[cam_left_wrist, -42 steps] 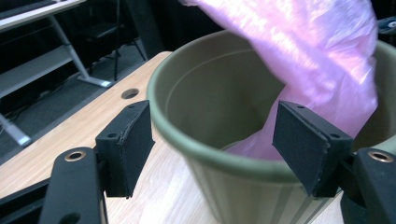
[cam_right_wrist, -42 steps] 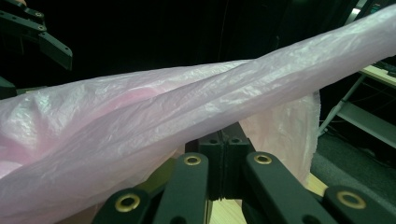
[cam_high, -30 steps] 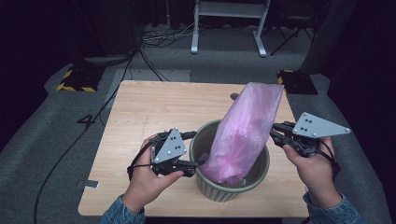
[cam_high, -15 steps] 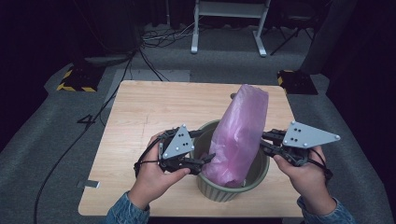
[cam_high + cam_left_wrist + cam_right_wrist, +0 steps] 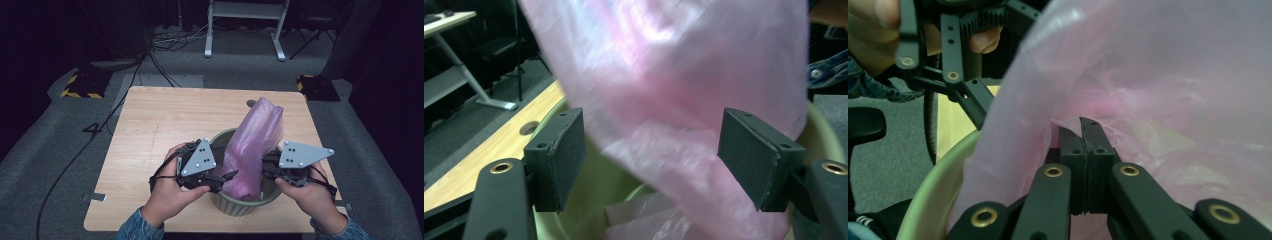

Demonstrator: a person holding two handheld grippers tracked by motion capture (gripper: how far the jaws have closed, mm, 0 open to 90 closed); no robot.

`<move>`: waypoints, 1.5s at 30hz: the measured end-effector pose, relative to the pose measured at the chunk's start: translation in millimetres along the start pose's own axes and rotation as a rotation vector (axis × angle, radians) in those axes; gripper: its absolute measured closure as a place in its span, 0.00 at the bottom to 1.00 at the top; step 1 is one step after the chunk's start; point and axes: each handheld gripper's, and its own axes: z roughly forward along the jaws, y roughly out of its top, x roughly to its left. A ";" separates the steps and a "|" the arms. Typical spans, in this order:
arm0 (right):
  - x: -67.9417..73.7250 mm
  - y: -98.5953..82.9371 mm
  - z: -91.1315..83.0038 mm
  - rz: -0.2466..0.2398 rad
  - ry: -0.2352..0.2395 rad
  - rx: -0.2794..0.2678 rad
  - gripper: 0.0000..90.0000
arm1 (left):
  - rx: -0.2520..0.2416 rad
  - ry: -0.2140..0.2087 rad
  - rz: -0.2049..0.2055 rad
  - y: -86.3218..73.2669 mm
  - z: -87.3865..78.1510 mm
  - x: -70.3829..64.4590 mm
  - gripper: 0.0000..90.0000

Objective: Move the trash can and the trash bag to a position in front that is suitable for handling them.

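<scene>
High view shows a pale green ribbed round bin point(image 5: 240, 206) standing at the near edge of the light wooden table point(image 5: 165, 120). A thin pink plastic bag point(image 5: 252, 145) rises out of it, leaning toward the far right. The left gripper point(image 5: 231, 175) is at the bag's left side, its jaws spread wide with the bag between them but not pinched. The right gripper point(image 5: 1081, 127) has its jaws pressed together on a fold of the bag. Behind the table are black cables point(image 5: 170, 42) on the grey floor and a white metal stand point(image 5: 245, 27). The bag hides most of the bin's inside.
</scene>
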 end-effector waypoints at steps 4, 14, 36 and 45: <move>4.7 1.2 11.5 -0.004 0.020 0.036 1.00 | -0.015 -0.016 0.016 5.1 2.8 -4.6 0.30; 9.7 2.1 19.8 -0.020 0.041 0.079 1.00 | -0.012 -0.058 0.027 6.9 7.2 -7.2 0.40; -15.1 -22.0 -34.4 0.050 -0.087 0.100 1.00 | 0.008 -0.034 0.019 -7.8 -3.6 -0.3 0.87; -27.5 -35.5 -57.8 0.083 -0.163 0.129 1.00 | 0.021 -0.008 0.022 -12.8 -5.7 0.8 0.88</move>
